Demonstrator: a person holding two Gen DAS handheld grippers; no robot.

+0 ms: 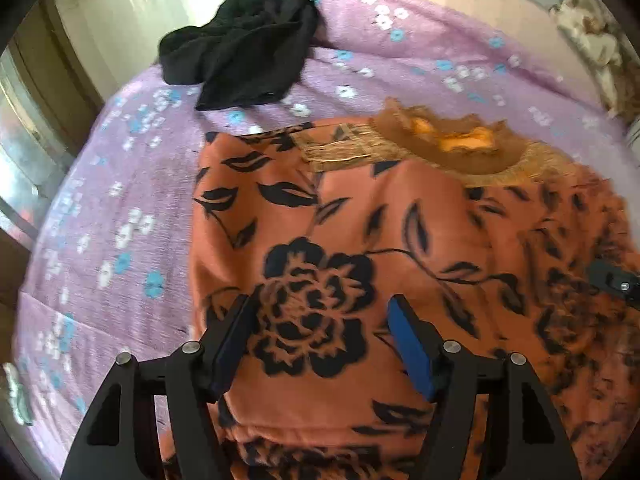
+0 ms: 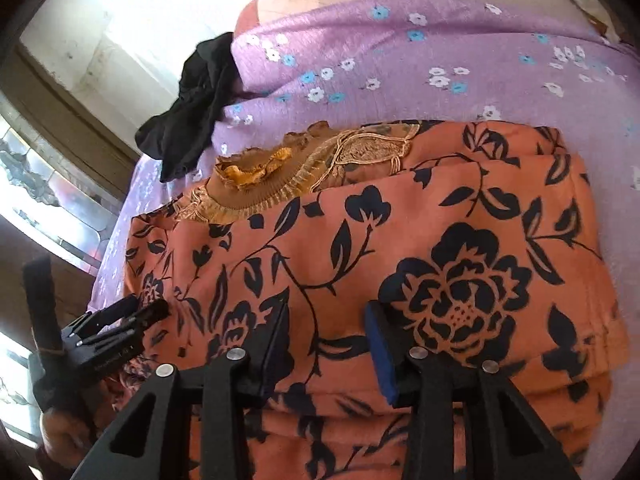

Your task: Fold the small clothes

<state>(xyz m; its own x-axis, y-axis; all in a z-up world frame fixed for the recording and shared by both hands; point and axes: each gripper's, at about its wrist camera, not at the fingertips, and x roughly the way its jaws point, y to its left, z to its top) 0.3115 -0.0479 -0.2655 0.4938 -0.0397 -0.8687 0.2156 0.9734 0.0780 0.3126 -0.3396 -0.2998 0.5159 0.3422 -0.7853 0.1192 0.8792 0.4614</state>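
An orange garment with black flower print [image 1: 400,232] lies spread on the bed, its brown and gold embroidered neckline [image 1: 448,144] at the far side. It also fills the right wrist view [image 2: 360,240]. My left gripper [image 1: 320,324] is open, hovering just above the near part of the garment, nothing between its fingers. My right gripper [image 2: 326,328] is open too, over the garment's near edge. The left gripper shows at the left edge of the right wrist view [image 2: 116,328]. The right gripper's tip shows at the right edge of the left wrist view [image 1: 616,280].
The bed has a purple sheet with white and blue flowers [image 1: 120,208]. A crumpled black garment [image 1: 244,40] lies at the far left of the bed, also in the right wrist view [image 2: 192,116]. A window and wall [image 1: 40,100] stand to the left.
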